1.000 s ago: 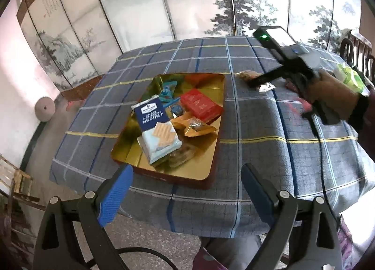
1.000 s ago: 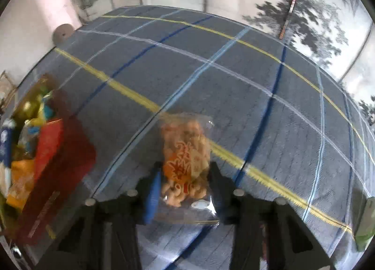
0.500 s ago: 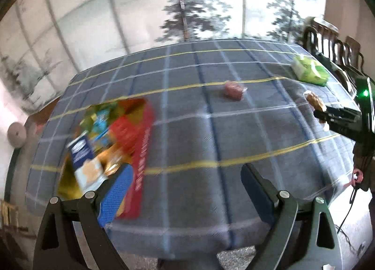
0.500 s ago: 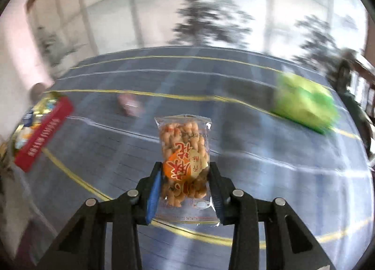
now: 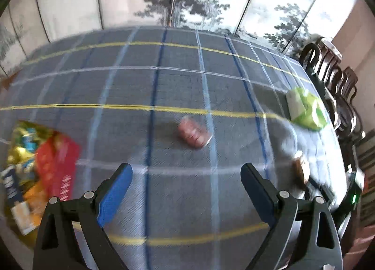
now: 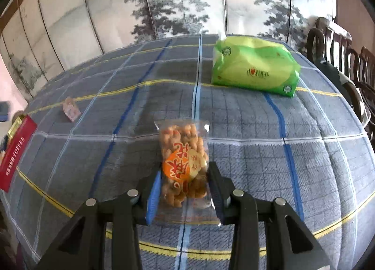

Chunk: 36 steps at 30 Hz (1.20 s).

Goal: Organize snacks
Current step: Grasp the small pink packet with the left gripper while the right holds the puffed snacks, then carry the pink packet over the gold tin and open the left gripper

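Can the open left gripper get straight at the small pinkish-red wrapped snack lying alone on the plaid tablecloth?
Probably yes. The left gripper stands open and empty, and the small pinkish-red wrapped snack lies just ahead on bare plaid tablecloth, nothing between. The picture is blurred.

A table under a blue-grey checked cloth (image 6: 246, 129) fills both views. On it lie a green tissue pack (image 6: 254, 66) at upper right, a small pink wrapped snack (image 6: 71, 109) at left, and a red-sided tin (image 6: 16, 150) at the left edge.

Clear peanut packet (image 6: 184, 164) upright; pinkish, perhaps wrapped, snack (image 5: 193, 134) on cloth
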Motion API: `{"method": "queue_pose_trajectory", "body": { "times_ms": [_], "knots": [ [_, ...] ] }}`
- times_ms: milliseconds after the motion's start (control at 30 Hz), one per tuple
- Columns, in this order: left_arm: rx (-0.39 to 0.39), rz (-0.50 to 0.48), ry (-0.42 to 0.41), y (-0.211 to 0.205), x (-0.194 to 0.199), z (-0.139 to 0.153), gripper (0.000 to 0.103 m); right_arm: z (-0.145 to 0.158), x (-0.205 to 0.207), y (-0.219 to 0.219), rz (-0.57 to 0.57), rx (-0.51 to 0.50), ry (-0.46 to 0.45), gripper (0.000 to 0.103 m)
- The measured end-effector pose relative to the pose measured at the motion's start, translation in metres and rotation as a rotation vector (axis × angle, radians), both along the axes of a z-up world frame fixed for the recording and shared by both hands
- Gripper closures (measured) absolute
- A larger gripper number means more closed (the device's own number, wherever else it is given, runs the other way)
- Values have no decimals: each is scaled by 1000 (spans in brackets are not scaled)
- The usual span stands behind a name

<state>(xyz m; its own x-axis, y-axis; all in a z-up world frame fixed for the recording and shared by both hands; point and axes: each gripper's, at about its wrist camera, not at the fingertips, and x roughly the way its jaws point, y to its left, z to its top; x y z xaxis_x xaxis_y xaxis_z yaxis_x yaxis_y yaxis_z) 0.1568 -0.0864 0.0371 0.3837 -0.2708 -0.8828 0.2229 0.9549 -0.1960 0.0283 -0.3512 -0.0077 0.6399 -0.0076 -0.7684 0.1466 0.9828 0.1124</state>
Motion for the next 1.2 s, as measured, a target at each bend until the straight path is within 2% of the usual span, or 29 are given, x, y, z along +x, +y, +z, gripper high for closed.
{"method": "queue_pose_trajectory", "body": {
  "times_ms": [100, 167, 267, 433, 500, 533, 567, 600, 633, 800, 933, 1067, 1200],
  "knots": [
    [27, 59, 85, -18, 34, -26, 13, -2, 1, -2, 0, 19, 3, 65],
    [26, 96, 126, -22, 46, -41, 24, -2, 1, -2, 6, 19, 3, 65],
    [9, 146, 190, -22, 60, -59, 33, -2, 1, -3, 9, 34, 0, 64],
    [-63, 202, 192, -19, 69, -69, 36, -1, 0, -7, 8, 63, -8, 64],
    [-68, 204, 189, -20, 72, -71, 37, -2, 0, -8, 8, 62, -7, 64],
    [-76, 203, 193, -21, 73, -74, 51, -1, 0, -8, 8, 63, -8, 64],
    [-92, 194, 206, -20, 72, -79, 70, -1, 0, -8, 8, 63, -8, 64],
    [-78, 196, 184, -20, 71, -78, 80, -1, 0, -8, 8, 63, -7, 64],
    [-66, 178, 188, -22, 70, -79, 84, -1, 0, -7, 8, 61, -7, 64],
    [5, 120, 151, -19, 51, -72, 84, -1, 1, -6, 8, 51, -3, 64],
    [-18, 73, 73, 2, 0, -54, 84, -1, 1, -4, 7, 42, 0, 64],
    [-42, 108, 40, 42, -58, -40, 84, -1, 1, -2, 5, 25, 4, 64],
    [-26, 147, 13, 72, -99, -32, 84, 0, 2, 2, 6, -9, 13, 64]
  ]
}}
